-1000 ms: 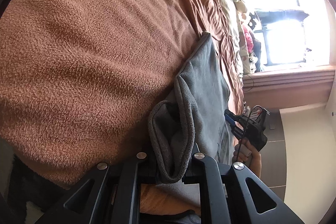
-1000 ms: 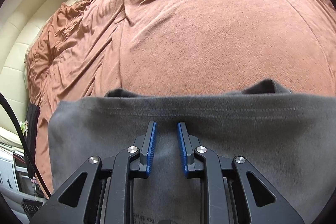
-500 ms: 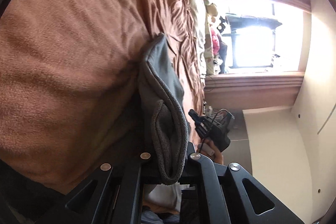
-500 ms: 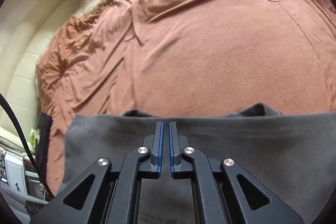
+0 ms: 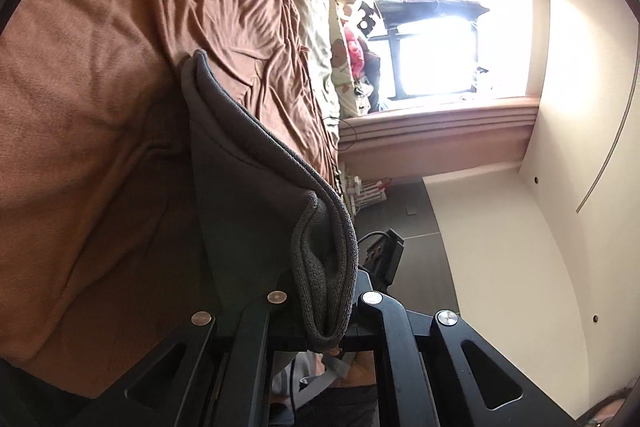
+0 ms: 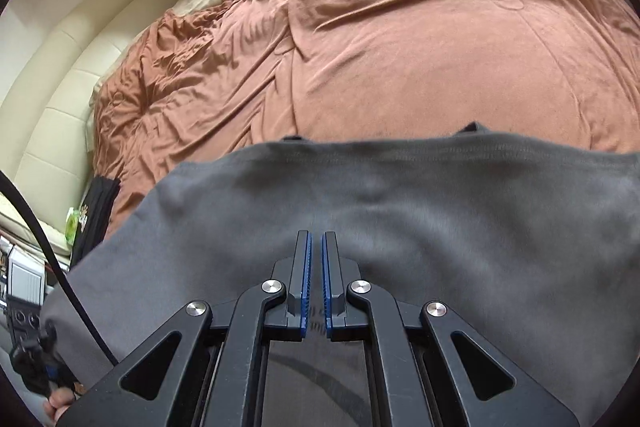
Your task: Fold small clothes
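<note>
Bedroom w/ a brown blanket (image 6: 420, 67) spread over the bed, bright window (image 5: 440, 39) at the far end, cream headboard (image 6: 60, 87) to one side. Grey garment (image 6: 400, 195) is lifted off the blanket and held between both tools; in the left wrist view it hangs as a doubled panel (image 5: 248, 187) w/ its ribbed edge bunched at the near end. Left gripper (image 5: 324, 311) is clenched on that bunched, folded edge, fabric filling the gap btwn the jaws. Right gripper (image 6: 315, 279) has its blue pads nearly together w/ a thin slit showing; the cloth lies under and around it, but whether any fabric is actually pinched there, can't tell. Judging by that, main risk is the right side: if it's only resting on the cloth, the far corner could slide out once tension comes on, and the fold would sag or skew. Left grab is thick and rounded, so layers could also creep apart, leaving edges misaligned when it's laid down.
</note>
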Available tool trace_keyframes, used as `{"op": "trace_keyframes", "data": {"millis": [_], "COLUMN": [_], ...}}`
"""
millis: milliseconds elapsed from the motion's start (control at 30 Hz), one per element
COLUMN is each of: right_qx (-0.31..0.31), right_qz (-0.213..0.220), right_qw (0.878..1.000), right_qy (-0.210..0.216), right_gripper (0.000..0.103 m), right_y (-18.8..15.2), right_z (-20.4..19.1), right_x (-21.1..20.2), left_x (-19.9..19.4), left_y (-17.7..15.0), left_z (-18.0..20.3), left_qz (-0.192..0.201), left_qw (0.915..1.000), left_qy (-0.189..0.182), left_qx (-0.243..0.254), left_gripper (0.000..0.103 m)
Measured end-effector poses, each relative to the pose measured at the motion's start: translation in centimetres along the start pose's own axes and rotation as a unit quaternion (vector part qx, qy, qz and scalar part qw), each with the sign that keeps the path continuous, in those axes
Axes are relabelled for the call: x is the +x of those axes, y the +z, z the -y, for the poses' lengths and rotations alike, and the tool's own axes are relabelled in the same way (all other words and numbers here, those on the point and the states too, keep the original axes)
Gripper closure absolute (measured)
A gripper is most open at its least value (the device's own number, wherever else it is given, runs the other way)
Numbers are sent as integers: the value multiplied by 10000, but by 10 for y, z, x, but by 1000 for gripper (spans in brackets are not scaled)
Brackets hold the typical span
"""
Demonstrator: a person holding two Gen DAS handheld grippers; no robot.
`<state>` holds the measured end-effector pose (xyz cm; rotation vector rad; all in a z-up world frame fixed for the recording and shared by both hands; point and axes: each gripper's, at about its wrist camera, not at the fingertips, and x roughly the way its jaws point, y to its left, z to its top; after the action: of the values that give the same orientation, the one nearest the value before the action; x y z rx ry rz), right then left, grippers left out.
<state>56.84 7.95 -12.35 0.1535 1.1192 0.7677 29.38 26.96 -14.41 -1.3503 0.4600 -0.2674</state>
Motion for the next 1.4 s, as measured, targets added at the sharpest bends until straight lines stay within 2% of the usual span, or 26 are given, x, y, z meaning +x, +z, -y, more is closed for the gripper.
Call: {"op": "trace_keyframes", "data": {"millis": [200,367,533,733,1033,1333,1400], "right_qx": [-166,-265,-270,-140,49,-44,-3], "right_qz": [-126,-225,-526,-794,-834,-919,-795], "right_qw": [9998,9991,9982,9963,9949,9936,9945], "right_qy": [-30,-234,-122,287,573,653,675], "right_gripper": [103,103,103,103,103,103,103], "right_y": [-26,-50,-73,-98,-112,-124,-122], "right_z": [-2,-3,-4,1,14,12,15], "right_x": [-7,-6,1,-2,-10,-19,-30], "left_x": [12,18,22,28,54,83,90], "left_y": [8,13,16,16,12,-10,-17], "left_z": [9,14,18,22,48,80,89], "left_qz": [-74,-131,-194,-294,-617,-973,-1060], "left_qw": [9999,9998,9996,9993,9968,9918,9902], "left_qy": [-93,-129,-134,-124,-84,-157,-206], "left_qx": [58,124,175,217,508,818,882], "left_gripper": [96,96,96,96,96,96,96]}}
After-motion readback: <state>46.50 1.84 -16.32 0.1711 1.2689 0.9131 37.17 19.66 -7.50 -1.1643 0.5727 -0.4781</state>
